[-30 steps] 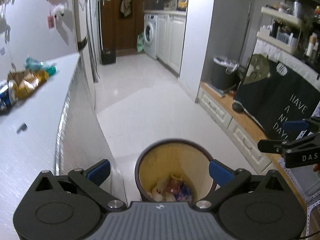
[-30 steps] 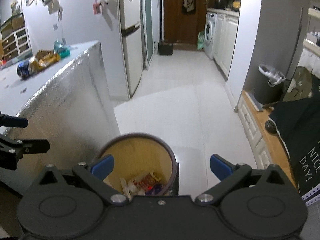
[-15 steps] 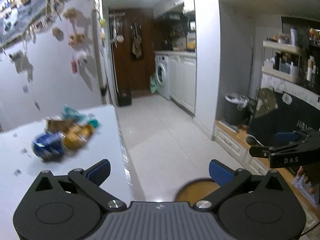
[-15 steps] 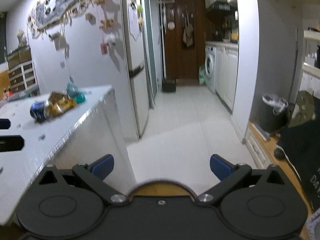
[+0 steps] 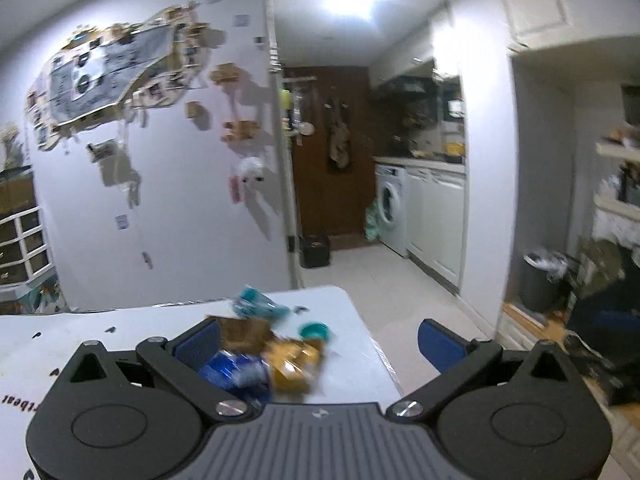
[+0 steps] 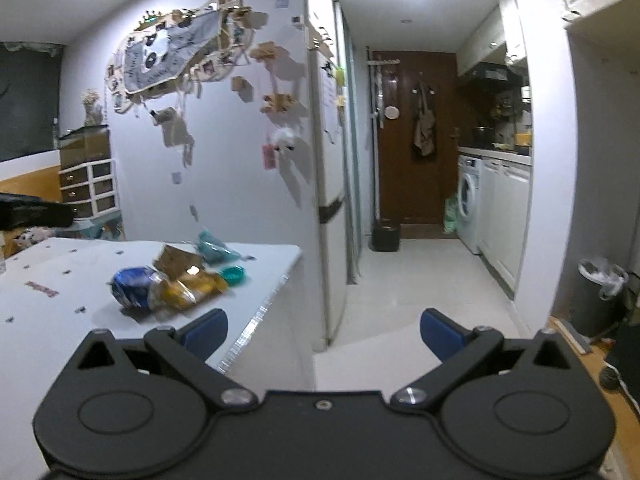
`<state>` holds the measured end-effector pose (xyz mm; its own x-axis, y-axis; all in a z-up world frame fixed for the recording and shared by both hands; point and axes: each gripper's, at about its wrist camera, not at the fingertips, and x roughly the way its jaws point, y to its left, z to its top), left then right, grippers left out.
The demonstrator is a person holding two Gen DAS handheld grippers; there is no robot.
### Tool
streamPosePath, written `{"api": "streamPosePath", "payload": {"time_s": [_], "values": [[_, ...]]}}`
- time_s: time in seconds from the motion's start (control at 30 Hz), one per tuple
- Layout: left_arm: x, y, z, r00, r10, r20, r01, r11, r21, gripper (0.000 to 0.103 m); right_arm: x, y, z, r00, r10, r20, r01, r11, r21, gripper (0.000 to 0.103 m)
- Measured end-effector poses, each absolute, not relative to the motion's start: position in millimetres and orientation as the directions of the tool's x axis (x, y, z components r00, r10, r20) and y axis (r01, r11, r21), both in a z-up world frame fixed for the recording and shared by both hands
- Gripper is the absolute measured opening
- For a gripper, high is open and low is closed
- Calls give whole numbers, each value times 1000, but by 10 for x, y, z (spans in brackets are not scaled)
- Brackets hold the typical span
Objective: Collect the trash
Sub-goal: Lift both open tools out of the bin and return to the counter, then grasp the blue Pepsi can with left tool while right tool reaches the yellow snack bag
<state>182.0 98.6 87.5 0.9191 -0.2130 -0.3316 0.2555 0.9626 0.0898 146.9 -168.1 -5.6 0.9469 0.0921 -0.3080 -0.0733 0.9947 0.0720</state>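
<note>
Trash pile waiting on the white counter, both grippers empty

Litter is sitting in one loose cluster on the flat white counter (image 6: 48,320), and five pieces can be counted in it: one crushed blue drink can (image 6: 130,290), one crinkled yellow snack wrapper (image 6: 188,288), one brown cardboard piece (image 6: 176,258), one teal plastic wrapper (image 6: 214,248) and one small round teal cap (image 6: 233,275). The pieces are touching or overlapping, apart from the cap, which is lying just beside the yellow wrapper.

The left gripper (image 5: 320,344) is hovering directly over the near edge of the pile, its two blue-padded fingers spread wide with nothing between them; the can (image 5: 234,372) and yellow wrapper (image 5: 294,364) are lying just ahead of its left finger, the cardboard (image 5: 244,330) and the teal wrapper (image 5: 256,304) farther ahead, the cap (image 5: 316,330) ahead near the middle of the gap.

The right gripper (image 6: 322,330) is also gaping wide and carrying nothing. From it, the pile is lying ahead and to the left, well apart from its fingers, whose gap is facing the pale tiled floor (image 6: 400,280) past the counter's corner.

One lined grey waste bin (image 6: 600,296) is standing far off to its right.
</note>
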Motion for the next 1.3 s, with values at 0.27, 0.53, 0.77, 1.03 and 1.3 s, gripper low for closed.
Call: {"api": "streamPosePath", "payload": {"time_s": [0.27, 0.53, 0.77, 1.03, 1.3], "values": [[2800, 1504, 562, 945, -110, -307, 116, 993, 2, 103, 1801, -1300, -4, 949, 166, -268, -153, 986, 70, 103], [3049, 1665, 60, 964, -120, -238, 168, 966, 195, 103, 2201, -1049, 11, 936, 207, -286, -197, 978, 64, 103], [2964, 1799, -199, 964, -202, -172, 245, 927, 285, 91, 2779, -732, 86, 881, 272, -386, -247, 962, 115, 103], [2875, 1716, -583, 944, -268, -195, 331, 776, 537, 71, 3466, -190, 105, 801, 405, -442, -359, 914, 186, 77], [2862, 1592, -851, 954, -229, -192, 297, 649, 700, 65, 4188, 414, -207, 685, 514, -516, -414, 858, 305, 50]]}}
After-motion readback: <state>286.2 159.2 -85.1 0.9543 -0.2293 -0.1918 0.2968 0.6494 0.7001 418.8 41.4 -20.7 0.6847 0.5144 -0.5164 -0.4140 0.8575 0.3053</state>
